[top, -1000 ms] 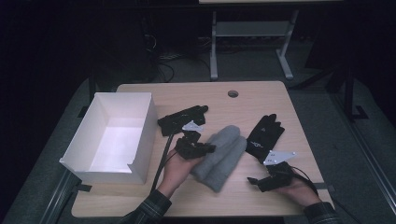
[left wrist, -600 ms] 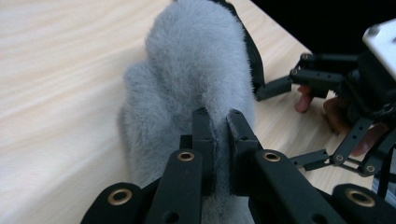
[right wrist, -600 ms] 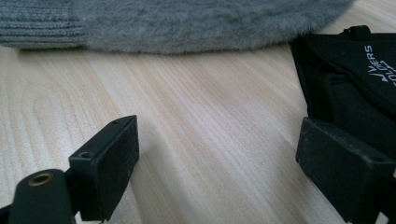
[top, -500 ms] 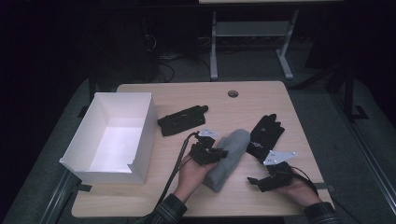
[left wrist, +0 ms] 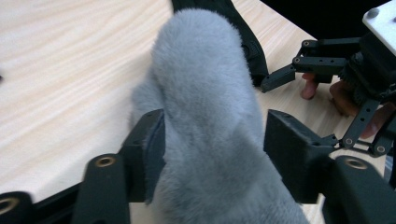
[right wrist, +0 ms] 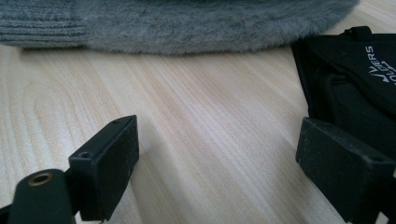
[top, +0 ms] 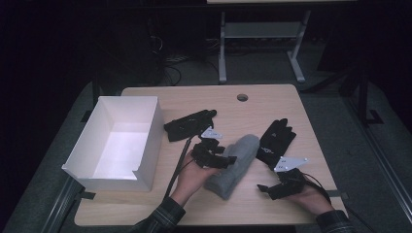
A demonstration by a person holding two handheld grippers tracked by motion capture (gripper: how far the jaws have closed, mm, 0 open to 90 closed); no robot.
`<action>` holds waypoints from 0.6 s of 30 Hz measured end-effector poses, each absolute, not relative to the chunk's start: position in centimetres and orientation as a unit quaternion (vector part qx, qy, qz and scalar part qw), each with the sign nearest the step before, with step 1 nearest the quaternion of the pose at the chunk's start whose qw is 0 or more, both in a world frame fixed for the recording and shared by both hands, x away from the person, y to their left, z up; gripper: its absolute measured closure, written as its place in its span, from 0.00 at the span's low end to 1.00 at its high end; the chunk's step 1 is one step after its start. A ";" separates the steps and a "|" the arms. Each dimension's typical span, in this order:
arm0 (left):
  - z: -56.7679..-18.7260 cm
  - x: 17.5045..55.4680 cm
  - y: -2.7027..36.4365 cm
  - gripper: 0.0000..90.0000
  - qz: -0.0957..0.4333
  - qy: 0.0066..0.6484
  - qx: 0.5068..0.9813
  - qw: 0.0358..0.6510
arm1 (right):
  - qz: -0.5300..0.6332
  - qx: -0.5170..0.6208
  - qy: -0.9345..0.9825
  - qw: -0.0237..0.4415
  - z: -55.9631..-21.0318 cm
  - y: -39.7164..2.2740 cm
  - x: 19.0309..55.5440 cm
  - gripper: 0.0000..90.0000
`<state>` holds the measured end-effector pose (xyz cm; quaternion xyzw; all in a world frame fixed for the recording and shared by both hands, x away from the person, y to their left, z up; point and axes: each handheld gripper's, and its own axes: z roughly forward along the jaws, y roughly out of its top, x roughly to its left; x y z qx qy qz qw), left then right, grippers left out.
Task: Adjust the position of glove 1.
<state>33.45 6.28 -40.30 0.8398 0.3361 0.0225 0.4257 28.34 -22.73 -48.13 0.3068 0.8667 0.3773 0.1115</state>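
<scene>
A grey fuzzy mitten (top: 233, 162) lies on the wooden table (top: 252, 104), between two black gloves. My left gripper (top: 226, 158) sits over the mitten's left side. In the left gripper view the mitten (left wrist: 205, 107) lies between the jaws, which have just been opening; my left gripper (left wrist: 215, 140) is open, with a small gap at the right pad. My right gripper (top: 265, 189) rests near the front right edge. In its own view my right gripper (right wrist: 217, 154) is open over bare wood, with the mitten (right wrist: 187, 23) ahead and a black glove (right wrist: 355, 79) to its right.
A white open box (top: 150, 131) stands at the left of the table. One black glove (top: 189, 125) lies beside it, another (top: 277, 141) right of the mitten. A round hole (top: 242, 97) is near the far edge. Dark floor and a metal stand lie beyond.
The left gripper held the mitten pinched and tilted up half a second ago. Now the mitten lies flatter on the table and the left jaws stand apart around it. The right gripper has not moved.
</scene>
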 end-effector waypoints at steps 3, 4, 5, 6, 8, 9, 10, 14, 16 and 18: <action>-40.1 33.7 7.2 0.36 0.032 0.327 0.847 0.419 | 0.370 0.309 0.869 0.110 -47.8 -22.6 28.4 0.23; -40.1 33.7 7.6 0.36 0.031 0.326 0.846 0.422 | 0.366 0.308 0.871 0.109 -47.7 -22.5 28.4 0.29; -40.1 33.8 8.0 0.36 0.032 0.326 0.846 0.420 | 0.366 0.309 0.871 0.107 -47.5 -22.4 28.3 0.34; -40.2 33.9 8.4 0.36 0.034 0.326 0.847 0.418 | 0.364 0.309 0.872 0.109 -47.4 -22.3 28.3 0.40; -40.4 34.0 9.2 0.36 0.033 0.331 0.845 0.420 | 0.370 0.313 0.869 0.104 -47.0 -22.0 28.4 0.55; -40.6 34.0 9.5 0.36 0.032 0.332 0.844 0.420 | 0.375 0.309 0.868 0.103 -46.9 -21.8 28.4 0.61; -40.8 34.0 9.8 0.36 0.027 0.335 0.842 0.422 | 0.376 0.307 0.869 0.102 -46.7 -21.6 28.4 0.69; -41.9 33.6 10.4 0.36 0.014 0.332 0.847 0.415 | 0.382 0.302 0.869 0.088 -46.4 -20.1 29.0 0.86; -42.3 33.4 10.5 0.36 0.010 0.330 0.848 0.413 | 0.382 0.303 0.869 0.082 -46.4 -19.4 29.3 0.92; -42.5 33.2 10.5 0.36 0.006 0.330 0.847 0.417 | 0.382 0.303 0.869 0.084 -46.4 -18.8 29.5 0.94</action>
